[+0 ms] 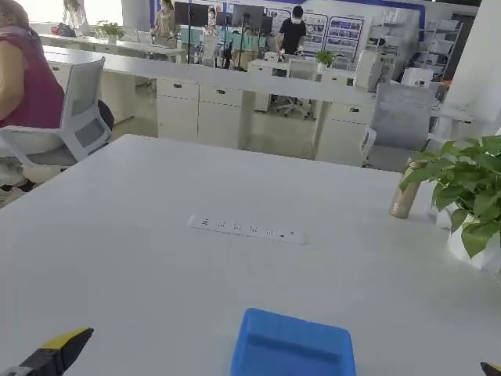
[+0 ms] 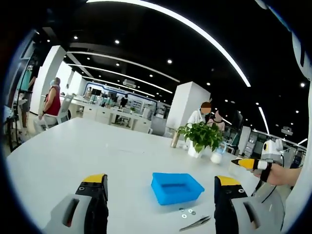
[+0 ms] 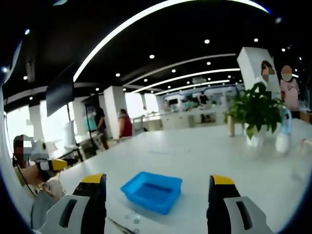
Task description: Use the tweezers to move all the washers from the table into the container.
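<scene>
White and broad, the surface [image 1: 156, 258] carries a blue container [image 2: 176, 187], open at the top, its inside not clearly made out. Just in front of it in the left gripper view, a few washers [image 2: 187, 212] are seen lying flat, with the tweezers [image 2: 196, 223] close beside them, untouched. The left tongs [image 2: 161, 181] are held with jaws wide apart and nothing between them. The right tongs [image 3: 157, 179] stand apart and empty likewise, short of the container. The tweezers are judged light, slim and springy, and are best taken across the middle of both legs, so that a squeeze shuts the tips. A hold near the joined end would likely leave the tips slack. The washers are judged thin, hard and slippery. Since they lie flush on the surface, an edge or the hole would have to be caught, and little force is called for.
</scene>
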